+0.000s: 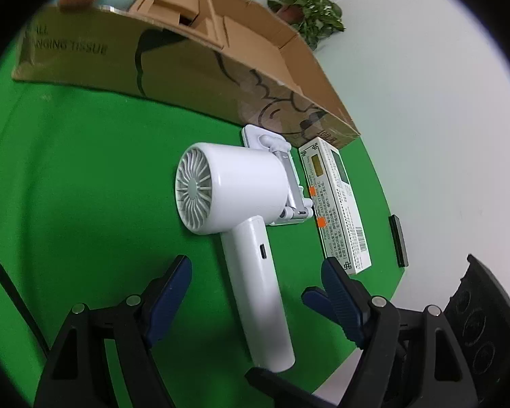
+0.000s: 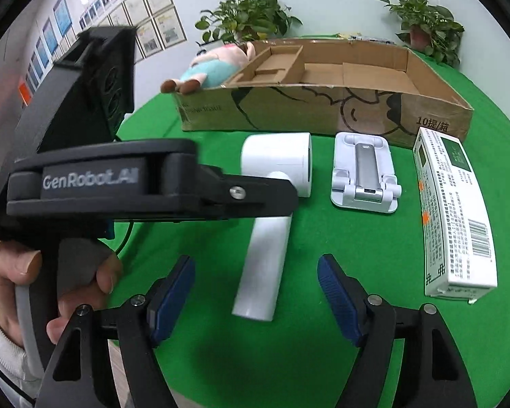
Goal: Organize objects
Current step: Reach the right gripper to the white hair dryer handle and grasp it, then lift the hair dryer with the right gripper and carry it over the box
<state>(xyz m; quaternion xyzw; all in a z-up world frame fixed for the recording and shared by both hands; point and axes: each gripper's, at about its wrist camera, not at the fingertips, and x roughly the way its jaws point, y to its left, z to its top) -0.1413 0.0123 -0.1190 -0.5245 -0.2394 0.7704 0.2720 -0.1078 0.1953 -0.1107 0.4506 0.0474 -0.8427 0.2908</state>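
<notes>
A white hair dryer lies on the green cloth, its round head toward the cardboard box. My left gripper is open; its blue pads stand on either side of the dryer's handle without touching it. From the other side my right gripper is open too, and the handle of the dryer lies between its pads with a gap on both sides. The left gripper's black housing reaches over the dryer from the left, held by a person's hand.
A folded white phone stand and a white-and-green carton lie right of the dryer. The long cardboard box behind them has a plush toy at its left end. Potted plants stand at the back. A small black block sits at the cloth's edge.
</notes>
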